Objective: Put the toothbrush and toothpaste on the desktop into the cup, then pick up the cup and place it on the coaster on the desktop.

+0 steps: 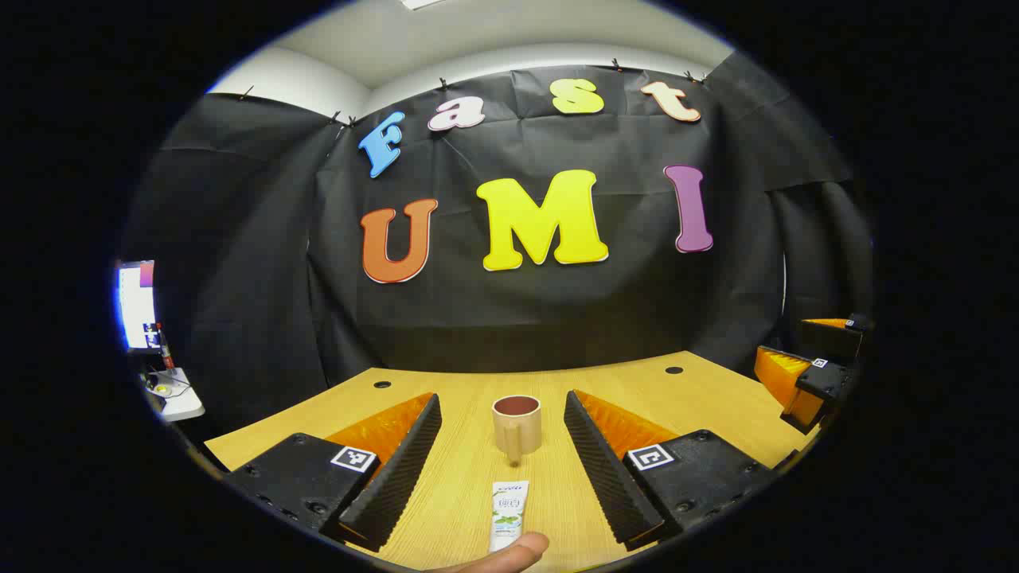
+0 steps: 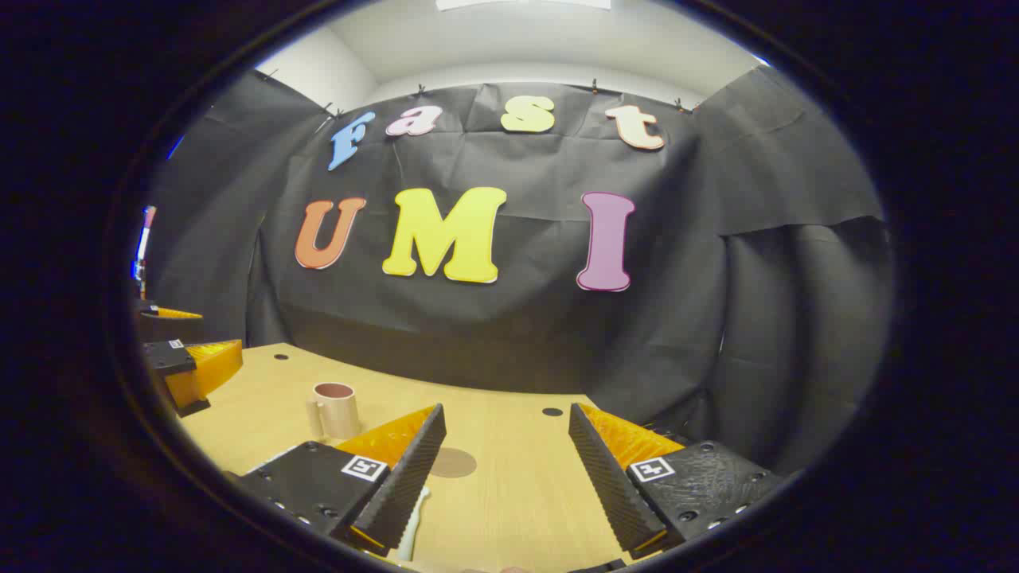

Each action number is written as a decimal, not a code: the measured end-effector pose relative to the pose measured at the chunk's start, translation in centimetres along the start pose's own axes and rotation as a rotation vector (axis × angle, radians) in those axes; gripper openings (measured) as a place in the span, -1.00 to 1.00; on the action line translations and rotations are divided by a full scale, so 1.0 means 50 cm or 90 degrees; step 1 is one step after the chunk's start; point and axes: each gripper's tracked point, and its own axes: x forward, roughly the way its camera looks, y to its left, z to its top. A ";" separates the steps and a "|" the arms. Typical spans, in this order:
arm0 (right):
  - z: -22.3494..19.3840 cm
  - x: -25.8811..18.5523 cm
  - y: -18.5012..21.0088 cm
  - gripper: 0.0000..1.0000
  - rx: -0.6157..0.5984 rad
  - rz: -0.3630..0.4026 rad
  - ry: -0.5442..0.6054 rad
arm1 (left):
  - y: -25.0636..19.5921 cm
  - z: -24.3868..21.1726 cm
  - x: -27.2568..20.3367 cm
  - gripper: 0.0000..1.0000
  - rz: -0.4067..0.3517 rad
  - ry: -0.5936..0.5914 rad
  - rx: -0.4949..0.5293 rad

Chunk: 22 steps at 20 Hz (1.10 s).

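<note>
Left claw [image 1: 503,446] spread wide above tabletop [image 1: 716,398], holding nothing; toothpaste [image 1: 508,513] flat between its fingers, cup [image 1: 516,426] upright just beyond. Right claw [image 2: 505,465] also apart; toothbrush [image 2: 412,521] beside its left finger, coaster [image 2: 451,462] between.

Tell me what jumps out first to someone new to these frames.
The tan cup stands upright mid-desk, empty, framed between the open left tongs, its handle facing the camera. The toothpaste tube lies flat in front of it, a fingertip at its near end. In the right gripper view, the round coaster sits between the open right tongs, cup off to the left.
</note>
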 end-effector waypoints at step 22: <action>-0.010 -0.006 0.040 0.93 -0.016 0.032 0.003 | -0.009 -0.042 0.018 0.97 -0.011 0.039 -0.027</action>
